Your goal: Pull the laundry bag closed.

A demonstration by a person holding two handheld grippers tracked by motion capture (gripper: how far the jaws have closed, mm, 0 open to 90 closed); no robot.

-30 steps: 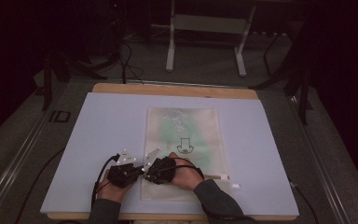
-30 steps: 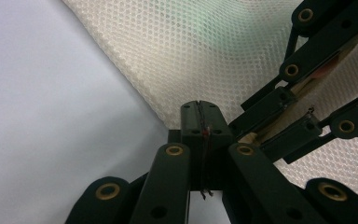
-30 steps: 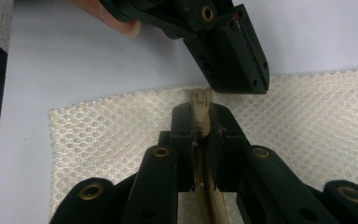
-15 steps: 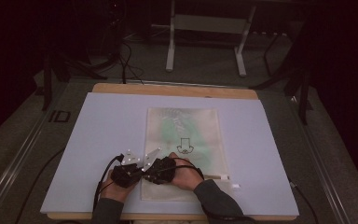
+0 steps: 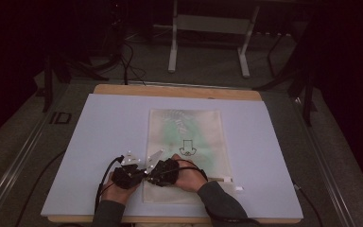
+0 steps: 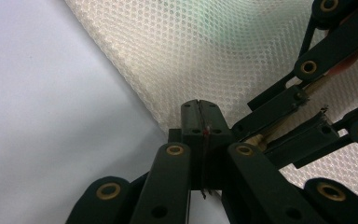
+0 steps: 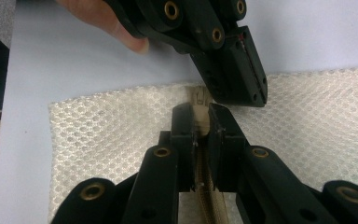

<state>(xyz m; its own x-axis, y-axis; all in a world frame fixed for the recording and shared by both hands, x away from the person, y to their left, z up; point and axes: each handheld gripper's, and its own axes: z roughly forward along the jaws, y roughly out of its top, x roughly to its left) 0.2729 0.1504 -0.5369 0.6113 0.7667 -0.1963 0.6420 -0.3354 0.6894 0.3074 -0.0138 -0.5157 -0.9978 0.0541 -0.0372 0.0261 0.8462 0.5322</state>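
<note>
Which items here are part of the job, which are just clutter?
In the job:
- mesh bag
- its zipper, pinched by the right tongs
- left tongs, shut at the bag's edge

Lying about:
- small white bit
- metal stand on the floor

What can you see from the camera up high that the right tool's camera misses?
The high view alone takes in the whole white board, the arrow print on the mesh bag, and the floor stands behind. The right gripper view alone gives the close-up: the right tool pinched on the beige zipper at the bag's edge. Both show the mesh bag, the left tool beside the right one, and a hand.
</note>
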